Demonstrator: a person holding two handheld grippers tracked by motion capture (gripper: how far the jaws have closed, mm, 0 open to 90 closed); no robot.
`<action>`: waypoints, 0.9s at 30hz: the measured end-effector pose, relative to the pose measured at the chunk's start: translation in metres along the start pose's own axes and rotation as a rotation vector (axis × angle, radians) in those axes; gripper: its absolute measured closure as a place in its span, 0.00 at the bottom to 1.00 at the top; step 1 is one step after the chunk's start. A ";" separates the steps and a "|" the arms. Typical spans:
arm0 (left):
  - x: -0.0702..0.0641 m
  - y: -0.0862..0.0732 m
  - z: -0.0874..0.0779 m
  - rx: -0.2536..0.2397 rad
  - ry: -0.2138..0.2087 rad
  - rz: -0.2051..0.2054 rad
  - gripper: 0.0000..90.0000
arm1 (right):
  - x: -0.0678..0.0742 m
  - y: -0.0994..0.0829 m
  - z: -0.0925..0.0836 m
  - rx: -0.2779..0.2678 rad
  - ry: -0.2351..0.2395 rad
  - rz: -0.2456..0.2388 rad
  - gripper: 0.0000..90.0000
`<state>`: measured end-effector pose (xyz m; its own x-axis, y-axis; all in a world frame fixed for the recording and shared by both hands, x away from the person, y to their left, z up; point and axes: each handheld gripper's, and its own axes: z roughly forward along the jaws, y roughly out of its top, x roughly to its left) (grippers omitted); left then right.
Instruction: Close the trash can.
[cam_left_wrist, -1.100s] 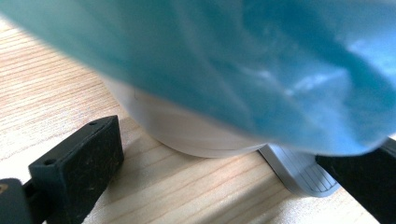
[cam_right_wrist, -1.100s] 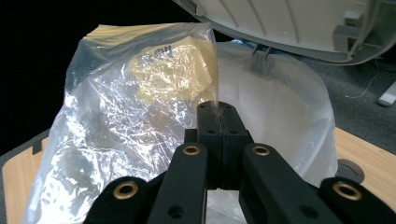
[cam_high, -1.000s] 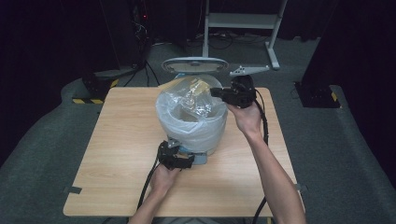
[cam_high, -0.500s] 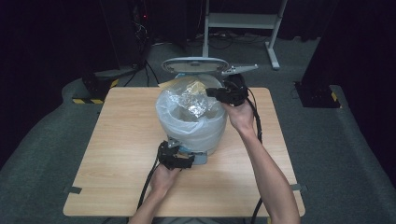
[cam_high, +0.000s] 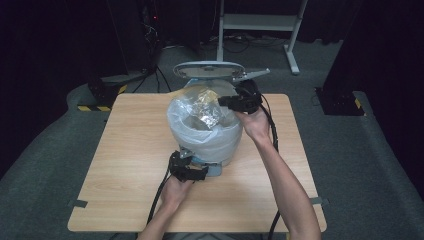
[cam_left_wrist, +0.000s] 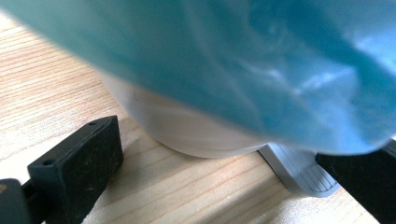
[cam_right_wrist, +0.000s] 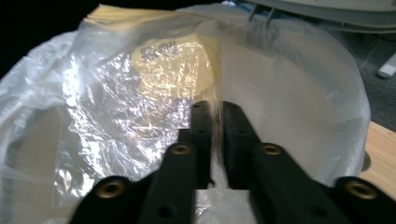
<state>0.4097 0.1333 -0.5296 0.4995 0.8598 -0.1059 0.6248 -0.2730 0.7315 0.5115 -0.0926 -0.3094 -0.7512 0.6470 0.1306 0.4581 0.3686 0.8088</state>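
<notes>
right gripper (cam_right_wrist: 214, 116): jaws nearly together, just been opening, a fold of the clear bag (cam_right_wrist: 140, 88) between them
left gripper (cam_high: 189, 167): jaws wide, at bin (cam_high: 220, 150) pedal (cam_left_wrist: 299, 170)

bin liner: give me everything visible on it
The bin liner is thin, clear, crinkled glossy plastic, fitted inside a pale pedal bin and folded down over its rim. A yellowish packet lies inside. The right gripper has a fold of film between its near-closed jaws, which have just been opening, at the rim.
</notes>
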 end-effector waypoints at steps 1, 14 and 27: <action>0.000 0.000 0.000 0.000 0.000 0.000 0.01 | 0.001 0.000 0.000 0.005 -0.007 -0.004 0.79; 0.000 0.000 0.000 0.000 -0.001 -0.001 0.00 | 0.006 0.001 -0.014 0.033 -0.052 -0.072 0.98; 0.000 0.000 0.000 0.000 -0.001 -0.001 0.00 | 0.012 0.001 -0.008 0.088 -0.086 -0.095 0.74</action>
<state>0.4098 0.1332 -0.5297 0.4992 0.8598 -0.1076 0.6253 -0.2715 0.7316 0.4990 -0.0899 -0.3019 -0.7514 0.6599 0.0034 0.4298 0.4854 0.7613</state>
